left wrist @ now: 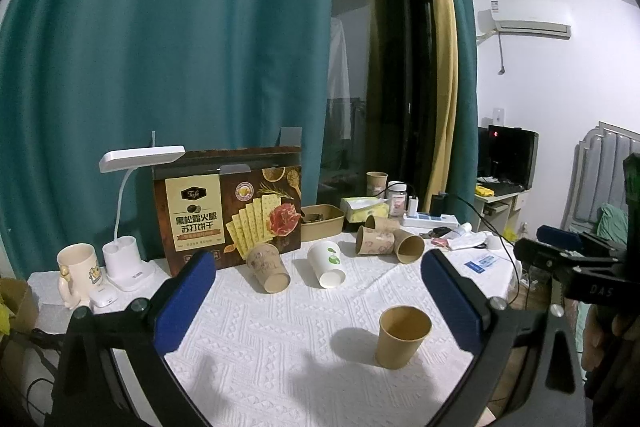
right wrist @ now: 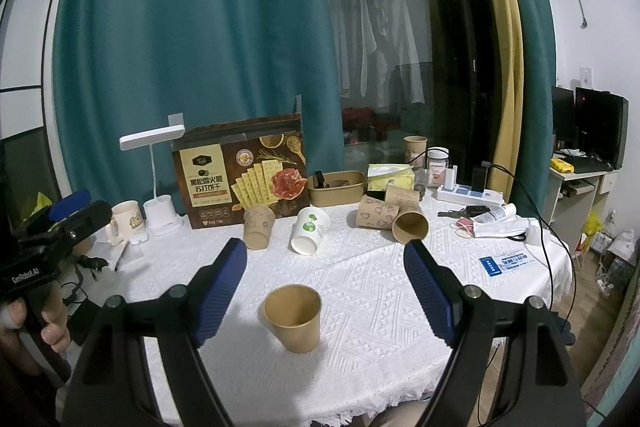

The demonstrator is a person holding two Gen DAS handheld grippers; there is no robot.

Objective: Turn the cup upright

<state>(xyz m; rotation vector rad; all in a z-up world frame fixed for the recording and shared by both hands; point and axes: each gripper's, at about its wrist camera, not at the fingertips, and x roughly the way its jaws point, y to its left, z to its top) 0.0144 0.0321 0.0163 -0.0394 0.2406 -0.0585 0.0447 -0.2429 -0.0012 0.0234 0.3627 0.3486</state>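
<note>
A plain brown paper cup [left wrist: 403,337] [right wrist: 294,317] stands upright, mouth up, on the white tablecloth [left wrist: 260,355] [right wrist: 372,291]. My right gripper [right wrist: 325,287] is open just behind and above it, blue pads wide on either side, touching nothing. My left gripper [left wrist: 318,301] is open too, with the cup low between its pads and nearer the right one. Further back a patterned brown cup [left wrist: 269,267] [right wrist: 258,227] and a white cup with green print [left wrist: 327,264] [right wrist: 310,230] lie tipped toward me.
Three more brown cups [left wrist: 386,241] [right wrist: 394,217] lie in a heap at the back right. A cracker box [left wrist: 228,209], desk lamp [left wrist: 128,227], mug [left wrist: 78,267], brown tray [right wrist: 336,189], tissue box [right wrist: 390,177] and power strip [right wrist: 468,195] line the far edge.
</note>
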